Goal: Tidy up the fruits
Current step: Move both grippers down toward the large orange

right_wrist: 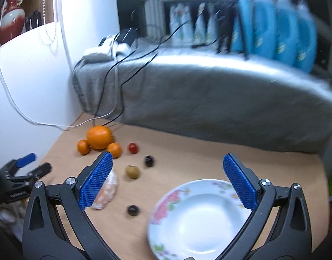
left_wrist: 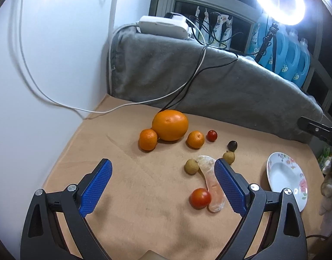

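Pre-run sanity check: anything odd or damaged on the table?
One oddity: a peeled citrus segment lies bare on the cloth beside a cherry tomato, while the other fruit looks whole. The floral plate is empty; nothing spilled.

The counter (left_wrist: 127, 195) wore a matt tan cloth with a soft nap. The plate (right_wrist: 200, 221) looked like glossy glazed white ceramic with printed flowers. The big orange (left_wrist: 170, 125) had shiny, pitted skin. The left gripper (left_wrist: 163, 187) had matt black plastic arms, blue knurled pads and bright metal screws. The far blanket (left_wrist: 209, 80) was fuzzy grey fleece.
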